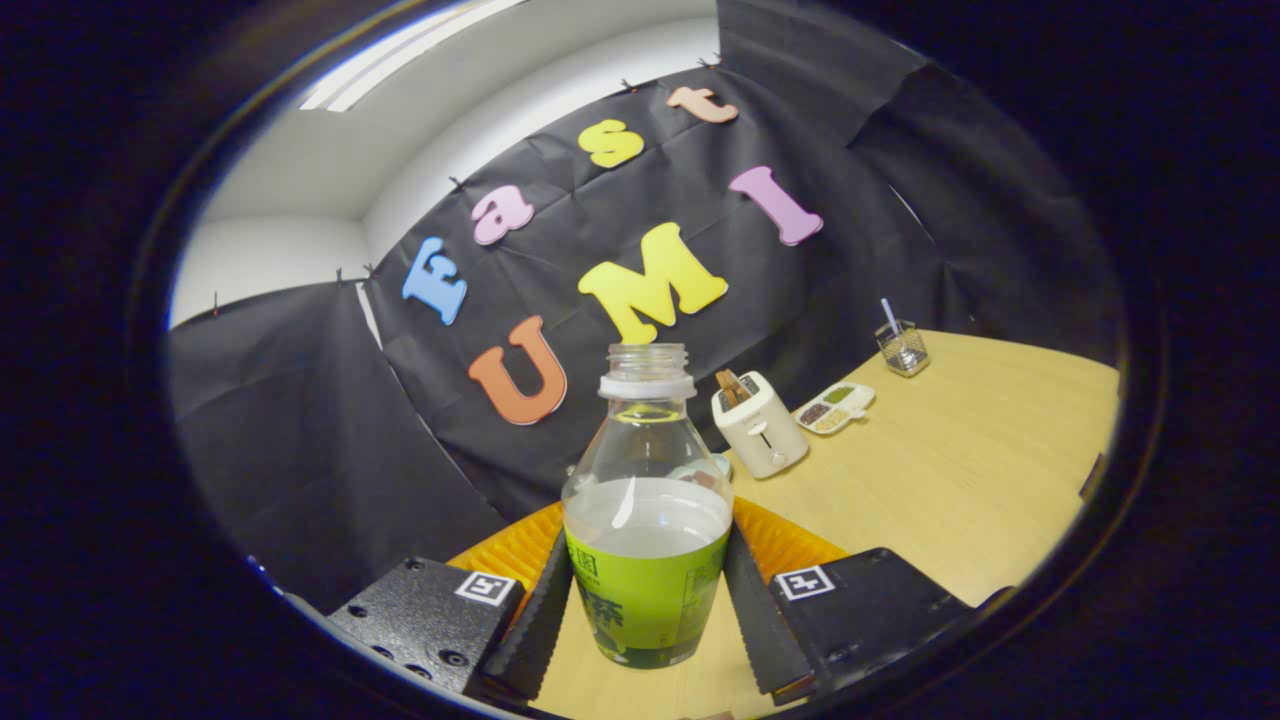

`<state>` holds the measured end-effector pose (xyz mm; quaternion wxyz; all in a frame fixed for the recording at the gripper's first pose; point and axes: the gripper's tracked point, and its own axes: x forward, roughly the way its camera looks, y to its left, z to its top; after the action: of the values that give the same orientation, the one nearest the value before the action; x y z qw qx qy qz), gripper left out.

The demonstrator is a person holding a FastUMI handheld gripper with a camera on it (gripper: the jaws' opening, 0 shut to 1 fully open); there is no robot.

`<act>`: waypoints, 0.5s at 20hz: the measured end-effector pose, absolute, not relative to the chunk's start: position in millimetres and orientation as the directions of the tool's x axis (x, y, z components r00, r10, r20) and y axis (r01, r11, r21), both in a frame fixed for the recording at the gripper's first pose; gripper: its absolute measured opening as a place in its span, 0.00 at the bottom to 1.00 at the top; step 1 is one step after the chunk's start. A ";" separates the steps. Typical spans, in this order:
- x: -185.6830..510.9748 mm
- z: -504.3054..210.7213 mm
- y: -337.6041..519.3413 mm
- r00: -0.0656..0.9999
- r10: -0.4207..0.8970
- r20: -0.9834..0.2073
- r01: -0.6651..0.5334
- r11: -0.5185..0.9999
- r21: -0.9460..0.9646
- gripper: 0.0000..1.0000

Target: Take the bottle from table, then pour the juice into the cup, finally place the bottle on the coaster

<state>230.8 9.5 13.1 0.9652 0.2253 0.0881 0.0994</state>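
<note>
1. Gripper (648, 600) has both fingers pressed on the labelled body of the uncapped bottle (647, 520), held upright between them.
2. Bottle is just in front of the orange coaster (790, 540), over the wooden table (960, 480).
3. Step in hand, likely: carrying to pour.
4. Next: find the cup, hidden behind the bottle, and tilt slowly.

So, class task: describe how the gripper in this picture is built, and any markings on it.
The gripper has two long jaws with ribbed, toothed inner faces. Each sits on a matte black, boxy carriage with a grainy surface. A square black-and-white coded marker is stuck on top of each carriage, and small screw holes dot one of them.
</note>
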 end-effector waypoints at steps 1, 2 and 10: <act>234.4 8.2 9.6 0.966 0.213 -0.143 -0.144 0.911 0.386 0.80; 236.6 5.7 10.7 0.968 0.193 -0.160 -0.136 0.940 0.312 0.80; 287.3 -39.4 22.3 0.987 0.062 -0.146 -0.069 0.996 -0.049 0.81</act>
<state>287.3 22.3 -39.4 0.9965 -0.0268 0.0724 0.0329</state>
